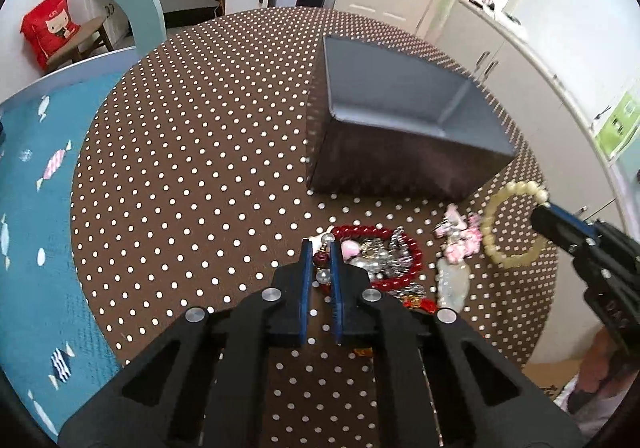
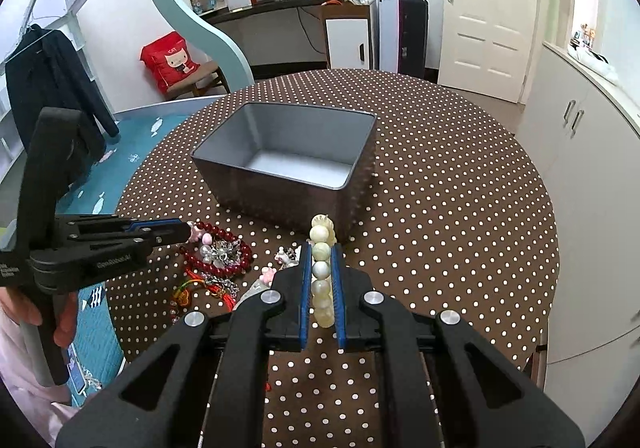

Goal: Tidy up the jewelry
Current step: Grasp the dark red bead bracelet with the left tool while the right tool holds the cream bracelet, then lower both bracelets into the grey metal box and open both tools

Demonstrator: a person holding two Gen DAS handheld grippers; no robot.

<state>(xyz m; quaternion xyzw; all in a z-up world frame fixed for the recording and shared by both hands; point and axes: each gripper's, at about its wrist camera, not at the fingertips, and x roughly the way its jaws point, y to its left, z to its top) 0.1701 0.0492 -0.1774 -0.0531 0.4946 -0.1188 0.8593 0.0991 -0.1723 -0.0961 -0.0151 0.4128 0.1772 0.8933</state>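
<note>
The round desk [image 2: 460, 184] under a brown white-dotted cloth is seen bare on its far and right parts. An open grey rectangular metal box [image 2: 288, 164] stands near the middle, just beyond a heap of red bead bracelets and charms [image 1: 380, 260]. The left hand-held gripper [image 1: 320, 252] is clamped on beads in that heap. The right hand-held gripper [image 2: 322, 268] is clamped on a pale cream bead bracelet [image 2: 322, 280], held clear above the cloth before the box.

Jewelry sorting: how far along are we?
Nothing done: the grey box looks empty. In hand: right gripper holds the cream bead bracelet clear of the table; left gripper is shut on the red bead bracelet. The pink charms remain.
</note>
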